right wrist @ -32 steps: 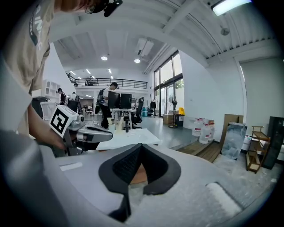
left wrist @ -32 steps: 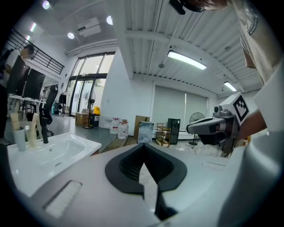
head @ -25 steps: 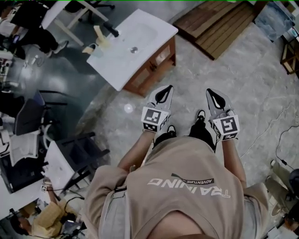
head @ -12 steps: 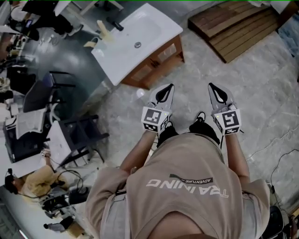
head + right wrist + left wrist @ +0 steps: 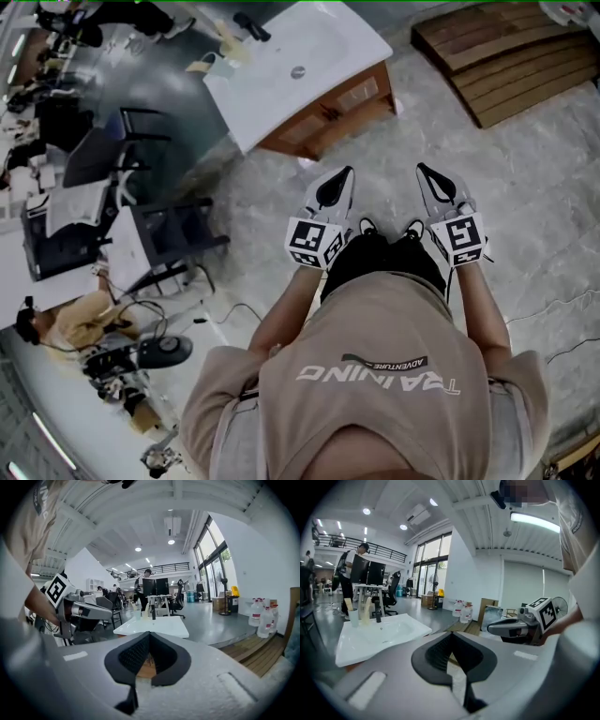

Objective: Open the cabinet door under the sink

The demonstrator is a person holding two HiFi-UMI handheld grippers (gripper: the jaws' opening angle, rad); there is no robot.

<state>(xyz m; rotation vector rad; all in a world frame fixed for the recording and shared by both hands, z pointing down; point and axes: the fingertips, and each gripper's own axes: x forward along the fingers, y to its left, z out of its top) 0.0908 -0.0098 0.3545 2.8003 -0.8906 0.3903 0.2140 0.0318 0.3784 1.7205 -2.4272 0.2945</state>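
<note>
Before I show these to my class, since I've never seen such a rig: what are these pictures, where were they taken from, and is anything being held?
No robot here: a person wears a head camera and holds tongs in each hand. The top-down picture comes from the head camera, looking past the person's shirt to the left tongs and right tongs, each carrying a cube with square markers. The other two pictures come from cameras riding on each pair of tongs, looking along the jaws. Both pairs are shut and hold nothing. Ahead on the floor stands a white sink with a dark faucet on a wooden cabinet, whose doors look closed; the tongs are well short of it.
</note>
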